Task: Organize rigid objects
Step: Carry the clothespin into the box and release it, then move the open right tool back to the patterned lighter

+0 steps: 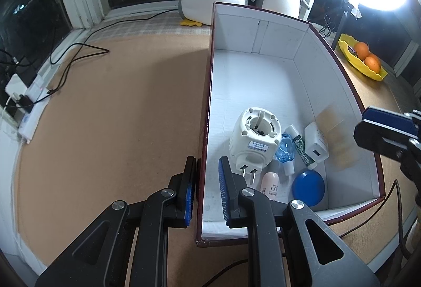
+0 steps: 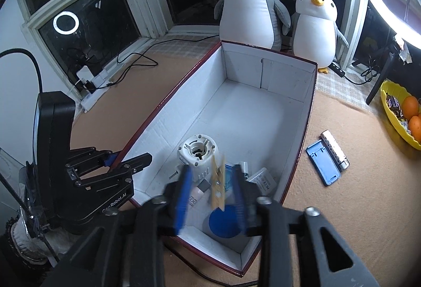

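Note:
A white-lined box (image 1: 263, 76) (image 2: 252, 113) lies on the tan mat. At its near end are a white plug-in device (image 1: 252, 139) (image 2: 197, 155), a blue round lid (image 1: 307, 187) (image 2: 223, 223), a white charger (image 1: 317, 144), a lip-balm tube (image 1: 300, 147), a clear blue bottle (image 1: 284, 152) and a small pink bottle (image 1: 269, 184). My left gripper (image 1: 206, 163) straddles the box's left wall and is shut on it. My right gripper (image 2: 211, 171) hangs over the box's near end, open. A wooden clothespin (image 2: 218, 187), blurred, stands loose between its pads.
Right of the box lie a blue flat holder (image 2: 323, 166) and a white cylinder (image 2: 334, 147). A yellow bowl of oranges (image 2: 400, 113) sits far right. Two plush penguins (image 2: 250, 2) stand behind the box. A power strip with cables (image 1: 29, 102) lies at the left.

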The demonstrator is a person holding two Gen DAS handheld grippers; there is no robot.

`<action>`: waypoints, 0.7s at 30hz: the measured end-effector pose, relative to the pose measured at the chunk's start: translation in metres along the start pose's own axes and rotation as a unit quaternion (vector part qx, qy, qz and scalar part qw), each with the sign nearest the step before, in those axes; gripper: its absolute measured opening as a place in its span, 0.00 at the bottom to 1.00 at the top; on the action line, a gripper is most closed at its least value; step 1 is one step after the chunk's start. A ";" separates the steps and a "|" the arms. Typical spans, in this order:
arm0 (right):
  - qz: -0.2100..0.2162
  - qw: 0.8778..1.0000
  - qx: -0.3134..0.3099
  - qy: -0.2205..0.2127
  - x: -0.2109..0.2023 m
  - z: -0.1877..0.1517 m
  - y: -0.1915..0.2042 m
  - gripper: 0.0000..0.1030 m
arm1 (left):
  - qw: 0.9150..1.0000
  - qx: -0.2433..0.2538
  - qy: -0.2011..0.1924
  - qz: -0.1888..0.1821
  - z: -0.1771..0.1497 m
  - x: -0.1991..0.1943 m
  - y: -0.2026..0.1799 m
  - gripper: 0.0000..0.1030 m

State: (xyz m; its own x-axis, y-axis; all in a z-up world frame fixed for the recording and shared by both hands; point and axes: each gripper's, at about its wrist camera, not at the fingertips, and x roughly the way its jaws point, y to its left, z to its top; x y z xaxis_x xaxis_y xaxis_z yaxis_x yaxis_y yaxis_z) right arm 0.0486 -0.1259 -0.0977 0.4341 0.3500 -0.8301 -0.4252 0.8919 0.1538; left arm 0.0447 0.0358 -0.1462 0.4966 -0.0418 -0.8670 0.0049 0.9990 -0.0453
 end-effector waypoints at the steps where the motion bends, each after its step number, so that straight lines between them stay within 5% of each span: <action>1: 0.000 1.000 -0.001 -0.001 -0.001 0.000 0.000 0.31 | 1.000 0.000 -0.002 0.003 0.000 0.000 0.000 0.15; 9: 0.001 1.000 0.003 -0.003 -0.003 0.000 -0.002 0.32 | 1.000 -0.003 -0.006 0.008 0.001 0.000 0.003 0.06; 21: -0.013 0.999 0.045 -0.019 -0.019 -0.007 -0.040 0.32 | 1.000 -0.005 -0.001 0.010 0.000 0.002 0.005 0.06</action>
State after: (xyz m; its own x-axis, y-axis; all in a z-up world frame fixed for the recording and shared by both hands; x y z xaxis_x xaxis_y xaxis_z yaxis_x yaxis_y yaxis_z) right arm 0.0519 -0.1703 -0.0916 0.4737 0.3361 -0.8140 -0.3420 0.9220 0.1816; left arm 0.0458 0.0408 -0.1479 0.4985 -0.0219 -0.8666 -0.0138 0.9994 -0.0331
